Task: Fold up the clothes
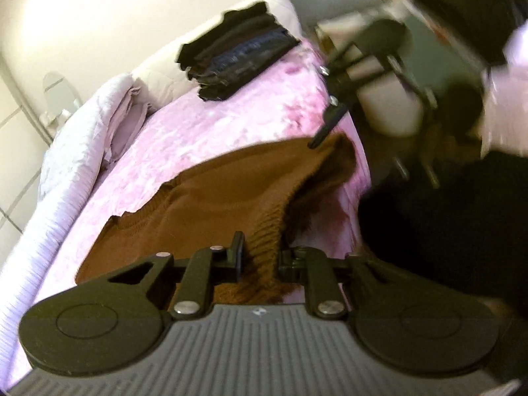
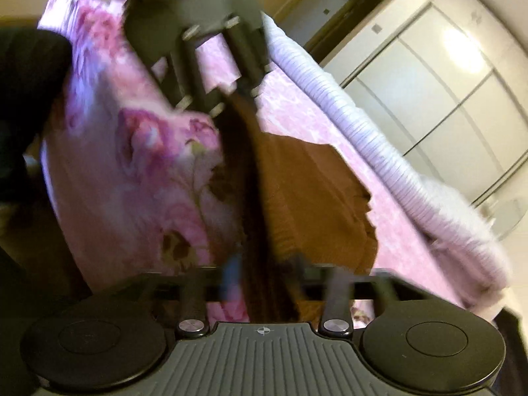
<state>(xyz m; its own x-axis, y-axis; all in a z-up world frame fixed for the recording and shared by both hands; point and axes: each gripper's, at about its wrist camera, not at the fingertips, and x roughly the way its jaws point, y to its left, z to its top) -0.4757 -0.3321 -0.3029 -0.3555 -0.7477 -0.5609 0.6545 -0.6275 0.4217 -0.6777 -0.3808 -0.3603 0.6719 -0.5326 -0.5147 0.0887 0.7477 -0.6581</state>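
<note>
I have both grippers on a brown sweater [image 1: 204, 204] that lies on the bed [image 1: 231, 105], near its edge, on the pink floral cover. The left gripper [image 1: 260, 257] has its fingers clamped on the ribbed band of the sweater, which bunches up between them. The right gripper [image 2: 264, 274] shows brown cloth running between its fingers too, and they look closed on it, though the right wrist view is blurred, so I judge this rather than see it cleanly.

The step in hand, as I read it, is lifting one edge of the sweater with both grippers to carry it over for a fold. To do it well I want both grips level and the held edge taut between them, then move the two together across the body of the sweater so the edge lands parallel to the far side. Any slack between the grippers will leave a wrinkle under the fold.

The sweater is a thick knit, rust brown, with heavy ribbing at the held band. Part of it lies flat on the bed, its far edge uneven. A pile [image 1: 237, 56] of dark folded clothes sits well apart, further up the bed
</note>
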